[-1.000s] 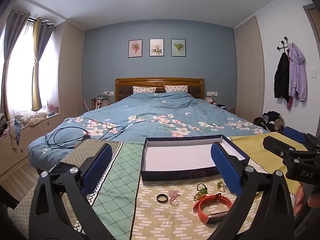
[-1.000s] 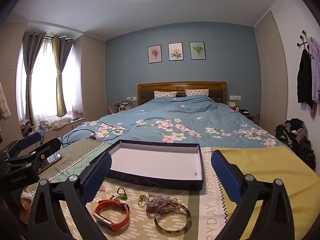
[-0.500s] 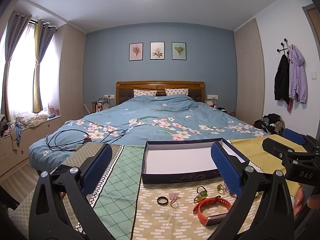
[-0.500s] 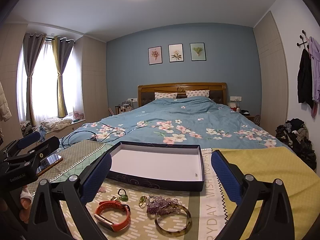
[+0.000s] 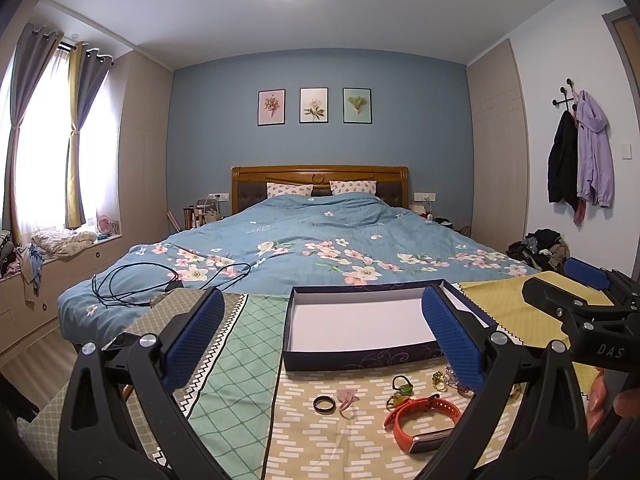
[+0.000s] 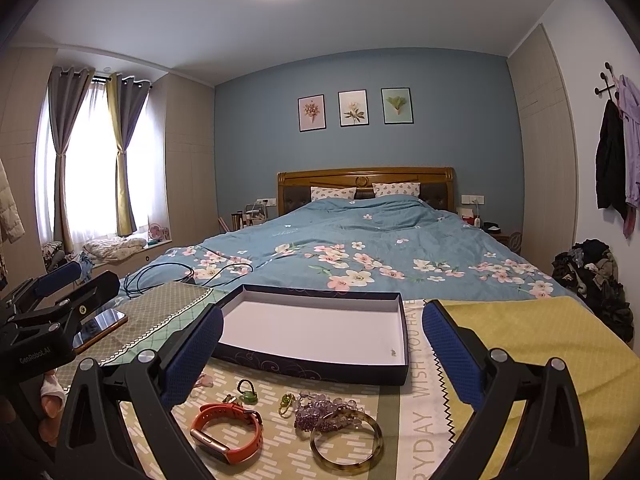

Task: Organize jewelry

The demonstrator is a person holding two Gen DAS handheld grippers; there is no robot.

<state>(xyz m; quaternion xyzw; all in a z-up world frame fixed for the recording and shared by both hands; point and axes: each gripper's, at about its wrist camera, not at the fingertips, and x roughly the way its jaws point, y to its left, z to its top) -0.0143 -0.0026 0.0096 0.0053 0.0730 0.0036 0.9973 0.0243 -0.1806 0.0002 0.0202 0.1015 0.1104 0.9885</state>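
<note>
An open dark blue box point(image 5: 360, 322) point(image 6: 316, 334) with a white inside lies on the patterned cloth at the foot of the bed. In front of it lie an orange wristband point(image 5: 422, 418) point(image 6: 226, 430), a black ring point(image 5: 324, 404), a pink ring point(image 5: 346, 396), green charms point(image 5: 402, 386) point(image 6: 246, 388), purple beads point(image 6: 324, 414) and a brown bangle point(image 6: 346, 442). My left gripper point(image 5: 322, 340) is open and empty above the jewelry. My right gripper point(image 6: 320, 354) is open and empty, also above it.
A phone point(image 6: 100, 326) lies on the cloth at the left. A black cable point(image 5: 136, 280) lies on the blue floral quilt point(image 5: 320, 248). A yellow cloth point(image 6: 532, 340) covers the right side. Clothes are piled by the right wall point(image 6: 592, 268).
Both views have tilted slightly upward, so the box and jewelry sit a little lower in frame. Both grippers stay open and empty.
</note>
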